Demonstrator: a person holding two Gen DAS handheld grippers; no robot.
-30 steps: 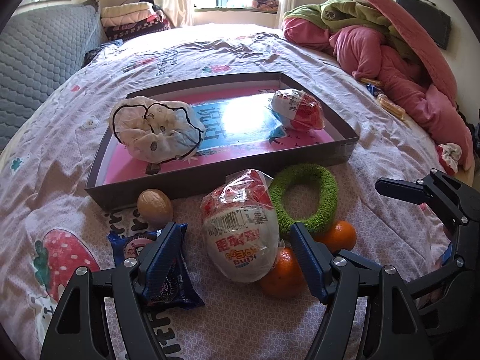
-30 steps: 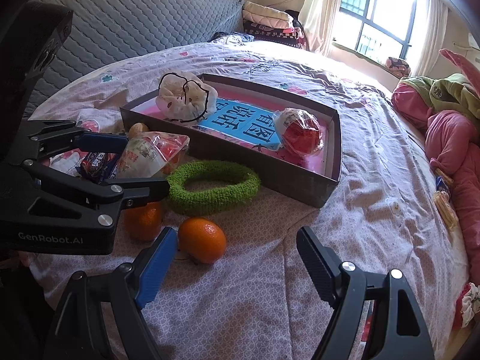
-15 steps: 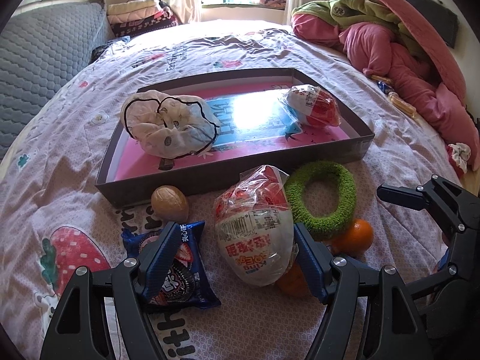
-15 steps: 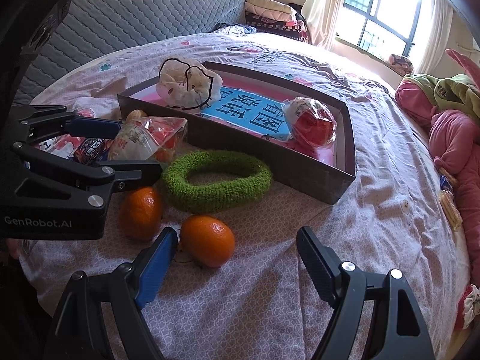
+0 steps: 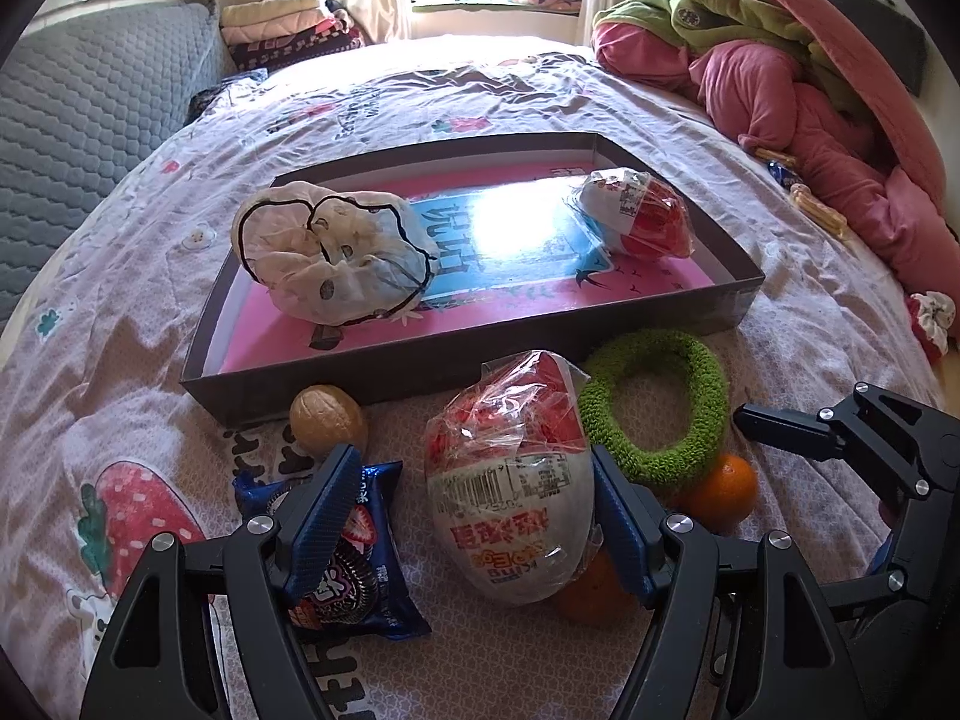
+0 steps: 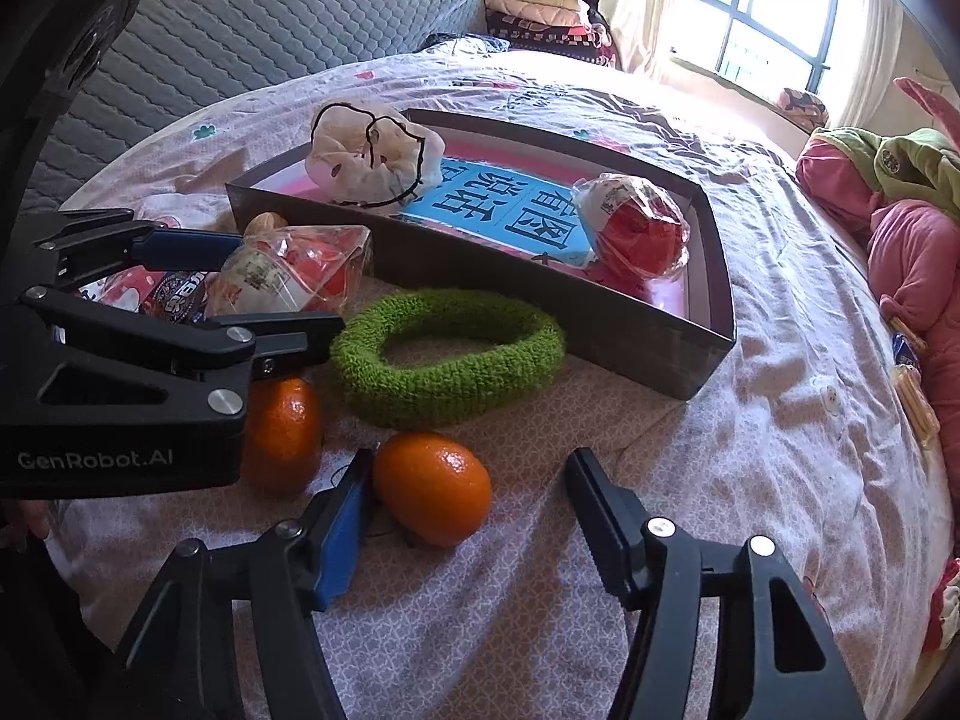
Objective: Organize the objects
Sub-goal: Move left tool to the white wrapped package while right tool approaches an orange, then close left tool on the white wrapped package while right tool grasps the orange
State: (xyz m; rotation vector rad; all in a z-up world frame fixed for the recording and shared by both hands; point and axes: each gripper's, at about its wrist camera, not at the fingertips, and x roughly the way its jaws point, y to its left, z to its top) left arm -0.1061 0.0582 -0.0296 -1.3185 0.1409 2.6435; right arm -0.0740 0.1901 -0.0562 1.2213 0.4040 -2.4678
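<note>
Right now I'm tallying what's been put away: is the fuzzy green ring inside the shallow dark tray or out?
Out. The fuzzy green ring lies on the bedspread against the shallow dark tray's near wall.

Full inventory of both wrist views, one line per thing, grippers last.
Shallow dark cardboard tray: 1, grey-brown walls, pink and blue floor, mid-bed.
Cream fabric scrunchie with black edging: 1, in tray, left end.
Plastic-wrapped red-and-white toy egg: 2; one in tray's right end, other on bedspread before tray.
Fuzzy green ring: 1, on bedspread by tray's front wall.
Orange mandarins: 2, near ring; second partly behind left gripper.
Brown walnut: 1, against tray front.
Blue biscuit packet: 1, near left finger.
Pink patterned bedspread: 1, under everything.
Left gripper: black, blue pads, open around egg.
Right gripper: open, jaws just closing, mandarin between them.
</note>
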